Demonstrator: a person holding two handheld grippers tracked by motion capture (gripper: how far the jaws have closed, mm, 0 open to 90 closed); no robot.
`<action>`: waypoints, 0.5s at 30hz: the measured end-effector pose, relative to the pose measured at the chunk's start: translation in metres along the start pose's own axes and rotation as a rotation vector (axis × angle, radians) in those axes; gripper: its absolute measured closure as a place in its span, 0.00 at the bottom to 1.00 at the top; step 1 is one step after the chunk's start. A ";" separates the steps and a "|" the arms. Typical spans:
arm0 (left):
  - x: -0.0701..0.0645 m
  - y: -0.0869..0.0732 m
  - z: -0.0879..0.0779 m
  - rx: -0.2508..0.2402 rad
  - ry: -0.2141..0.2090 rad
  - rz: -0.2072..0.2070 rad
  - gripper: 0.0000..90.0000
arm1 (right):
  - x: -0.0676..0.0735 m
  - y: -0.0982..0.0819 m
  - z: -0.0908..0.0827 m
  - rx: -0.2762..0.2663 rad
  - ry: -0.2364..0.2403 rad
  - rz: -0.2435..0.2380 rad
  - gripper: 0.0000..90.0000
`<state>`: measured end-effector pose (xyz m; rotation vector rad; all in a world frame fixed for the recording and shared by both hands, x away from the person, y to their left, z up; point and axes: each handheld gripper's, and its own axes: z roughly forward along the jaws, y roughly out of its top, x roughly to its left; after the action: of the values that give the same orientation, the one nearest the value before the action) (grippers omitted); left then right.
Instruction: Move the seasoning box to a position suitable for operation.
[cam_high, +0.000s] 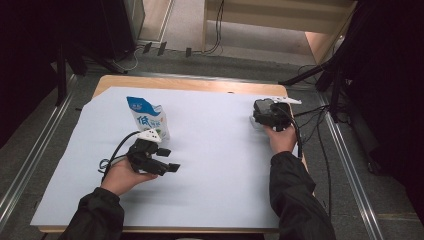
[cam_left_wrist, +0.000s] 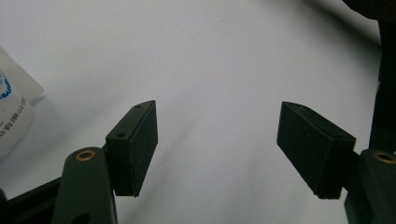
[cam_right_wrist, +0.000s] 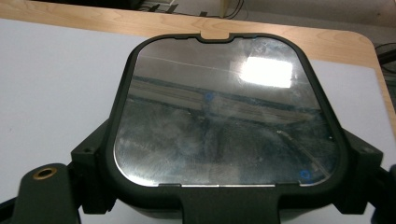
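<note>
A white and blue milk carton (cam_high: 148, 119) stands upright on the left half of the white sheet; its corner (cam_left_wrist: 11, 112) shows at the left edge of the left gripper view. Just in front of it and to its right, my left gripper (cam_high: 170, 160) lies low over the sheet, open (cam_left_wrist: 217, 144), with bare sheet between its pads. At the far right of the table my right gripper (cam_high: 270, 114) has its two pads against the sides of a black-rimmed flat lid (cam_right_wrist: 224, 116) with a shiny, mirror-like face, so it (cam_right_wrist: 226, 154) is shut on the lid.
The white sheet (cam_high: 215, 165) covers most of the wooden table (cam_high: 190, 84), whose far edge shows bare wood. Cables (cam_high: 320, 120) and black stand legs (cam_high: 310, 75) lie on the floor past the right side. A metal rail (cam_high: 30, 160) runs along the left.
</note>
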<state>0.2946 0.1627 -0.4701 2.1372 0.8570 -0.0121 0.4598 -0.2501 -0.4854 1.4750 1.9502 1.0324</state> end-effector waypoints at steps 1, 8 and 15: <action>0.000 0.000 0.000 0.002 -0.001 0.002 0.33 | 0.000 0.000 -0.001 -0.002 -0.002 -0.001 0.18; 0.001 0.003 0.001 0.009 -0.032 -0.012 0.31 | 0.000 0.005 -0.017 -0.030 0.020 -0.012 0.18; 0.003 0.008 0.000 0.023 -0.022 0.001 0.31 | 0.004 0.003 -0.035 -0.036 0.053 -0.047 0.18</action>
<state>0.3019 0.1609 -0.4654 2.1553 0.8467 -0.0444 0.4343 -0.2554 -0.4615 1.3891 1.9828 1.0896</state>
